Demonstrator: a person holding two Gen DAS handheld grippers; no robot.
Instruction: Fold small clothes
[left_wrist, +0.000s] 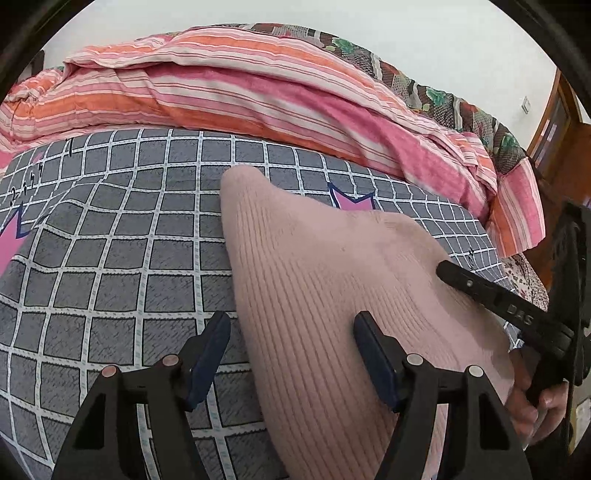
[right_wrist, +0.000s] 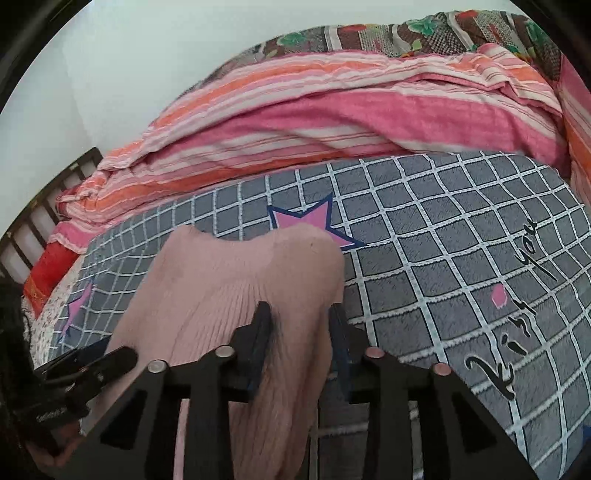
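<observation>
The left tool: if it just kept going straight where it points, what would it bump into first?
Probably the pink ribbed garment, whose edge lies between the left tool's open fingers, with the grey checked bedsheet just beneath. Depth is unclear.

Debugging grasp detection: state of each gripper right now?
Left gripper: open, astride the edge of the pink knit garment, not gripping.
Right gripper: shut on a fold of the garment.

Pink ribbed garment (left_wrist: 332, 295), bunched on bed
</observation>
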